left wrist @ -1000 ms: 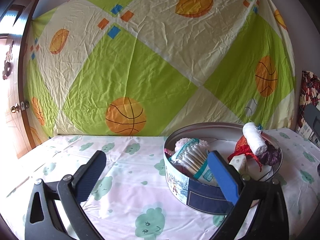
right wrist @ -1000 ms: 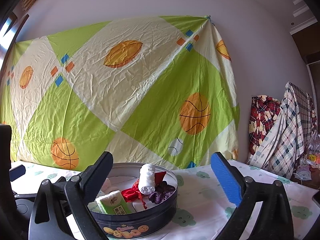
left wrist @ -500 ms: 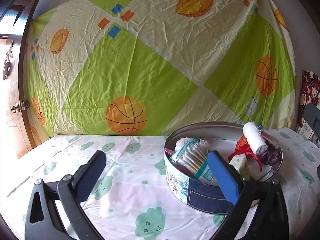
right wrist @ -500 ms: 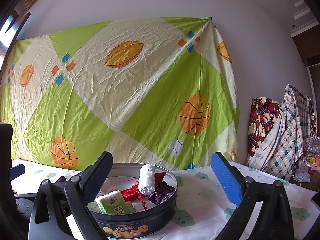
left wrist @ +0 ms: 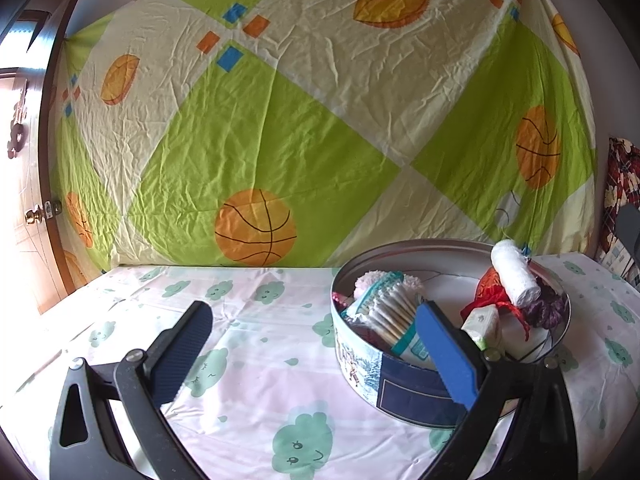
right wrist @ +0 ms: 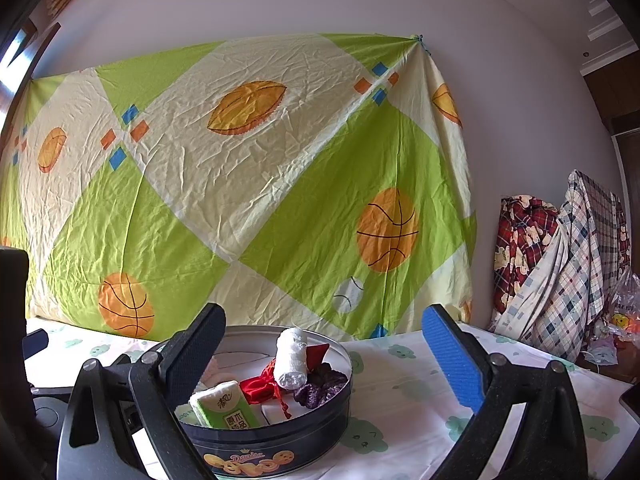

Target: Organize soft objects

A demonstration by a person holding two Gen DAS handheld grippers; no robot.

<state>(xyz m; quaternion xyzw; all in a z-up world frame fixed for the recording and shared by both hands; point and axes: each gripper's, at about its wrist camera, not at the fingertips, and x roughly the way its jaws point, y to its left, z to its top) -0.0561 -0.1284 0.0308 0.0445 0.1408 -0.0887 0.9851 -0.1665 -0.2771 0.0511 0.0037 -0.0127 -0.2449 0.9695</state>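
Metal, round: one biscuit tin (right wrist: 276, 436) on the counter (left wrist: 248, 360), lid off, holding all the soft items I can see. Count inside: one white gauze roll (right wrist: 291, 359), one red pouch (right wrist: 262, 386), one purple scrunchie (right wrist: 320, 386), one green tissue pack (right wrist: 224, 404), one pack of cotton swabs (left wrist: 394, 316), one pink-white fluffy item (left wrist: 374, 280) behind the swabs. Nothing loose shows on the cloth outside the tin.

Key relation: the gauze roll stands tilted, long axis leaning back and away from the fingers, propped on the pouch and scrunchie. From the right gripper (right wrist: 324, 354) the tin sits ahead, toward the black finger. From the left gripper (left wrist: 314, 342) it lies off to the blue finger's side, that finger overlapping the near rim. Judgement: right is better lined up for the roll, left for the swabs.

Both sets of fingers are spread wide, holding nothing.

One patterned sheet (right wrist: 248, 200) hangs behind; plaid clothes (right wrist: 560, 264) hang far right.
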